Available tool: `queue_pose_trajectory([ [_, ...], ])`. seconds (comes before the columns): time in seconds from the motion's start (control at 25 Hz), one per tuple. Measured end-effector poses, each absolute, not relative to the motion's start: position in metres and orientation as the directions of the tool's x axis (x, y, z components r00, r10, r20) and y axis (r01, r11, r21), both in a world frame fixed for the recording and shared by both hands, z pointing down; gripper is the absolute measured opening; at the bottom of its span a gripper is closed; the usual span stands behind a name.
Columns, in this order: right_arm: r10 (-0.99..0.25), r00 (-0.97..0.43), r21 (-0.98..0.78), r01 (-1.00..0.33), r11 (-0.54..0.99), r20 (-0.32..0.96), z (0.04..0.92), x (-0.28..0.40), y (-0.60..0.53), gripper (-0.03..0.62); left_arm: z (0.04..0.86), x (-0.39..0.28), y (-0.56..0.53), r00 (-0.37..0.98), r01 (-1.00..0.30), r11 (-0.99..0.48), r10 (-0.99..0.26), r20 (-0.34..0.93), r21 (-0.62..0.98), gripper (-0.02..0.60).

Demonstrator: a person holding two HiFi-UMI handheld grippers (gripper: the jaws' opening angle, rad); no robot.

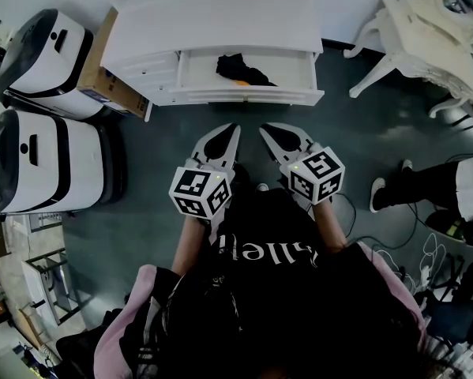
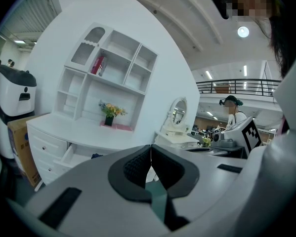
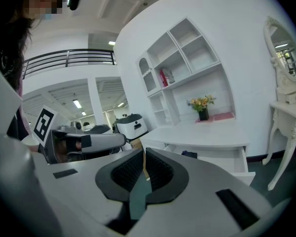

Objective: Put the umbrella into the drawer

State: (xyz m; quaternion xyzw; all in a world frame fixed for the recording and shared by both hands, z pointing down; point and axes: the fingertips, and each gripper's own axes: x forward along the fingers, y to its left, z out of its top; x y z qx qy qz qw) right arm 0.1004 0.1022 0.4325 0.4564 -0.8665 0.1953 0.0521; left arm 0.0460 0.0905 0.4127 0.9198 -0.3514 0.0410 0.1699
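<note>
Umbrella (image 1: pixel 242 69) lies in open drawer (image 1: pixel 295 71); left gripper (image 1: pixel 234 129) and right gripper (image 1: pixel 265 129) have jaws together.

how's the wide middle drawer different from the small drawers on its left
The wide white drawer is pulled open; the small white drawers beside it are shut. The wide drawer shows a dark folded umbrella inside; the small drawers' insides are hidden. The wide one spans far more of the white desk. Both share its white finish.
</note>
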Motion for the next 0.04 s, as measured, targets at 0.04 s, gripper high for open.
queue_pose_trajectory([
  [0.04, -0.771, -0.578, -0.291, -0.811, 0.507, 0.269, 0.4325, 0.1011, 0.1025, 0.051, 0.4126, 0.0467, 0.0909, 0.75, -0.66, -0.696, -0.632, 0.194, 0.284, 0.015],
])
